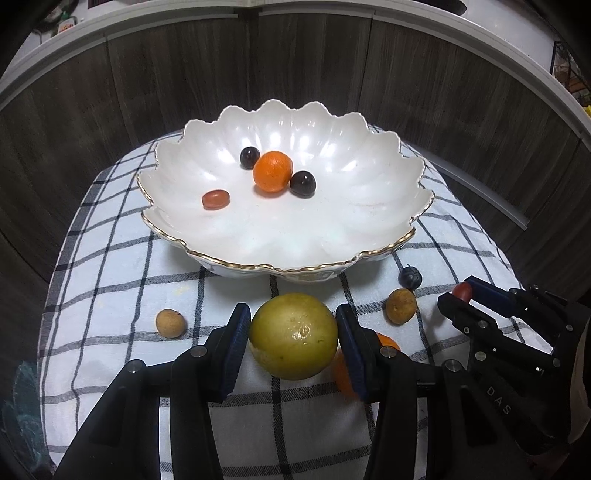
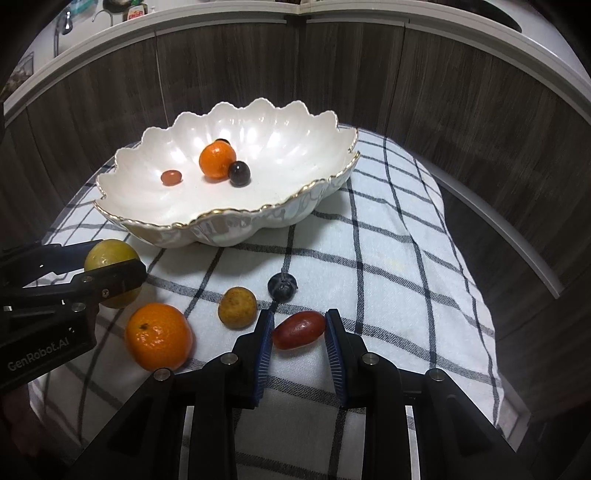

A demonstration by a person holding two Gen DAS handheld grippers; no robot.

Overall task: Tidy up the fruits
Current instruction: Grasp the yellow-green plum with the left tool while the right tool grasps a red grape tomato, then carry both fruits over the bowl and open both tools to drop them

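My left gripper (image 1: pixel 293 314) is shut on a large yellow-green citrus (image 1: pixel 293 336) low over the checked cloth (image 1: pixel 122 280), just in front of the white scalloped bowl (image 1: pixel 280 267). My right gripper (image 2: pixel 299 321) is shut on a small red oblong fruit (image 2: pixel 299 329) at the cloth's near right. In the bowl (image 2: pixel 221 212) lie a mandarin (image 1: pixel 272 171), two dark grapes (image 1: pixel 249 157) (image 1: pixel 303 184) and a red oblong fruit (image 1: pixel 215 199). Loose on the cloth are a mandarin (image 2: pixel 159 336), two brown round fruits (image 2: pixel 237 307) (image 1: pixel 170 324) and a dark berry (image 2: pixel 282 286).
The cloth covers a small raised surface that drops off at the left, right and near sides. A dark wood-grain wall (image 2: pixel 461 92) curves closely behind the bowl. A white counter ledge (image 2: pixel 221 18) with bottles runs above it.
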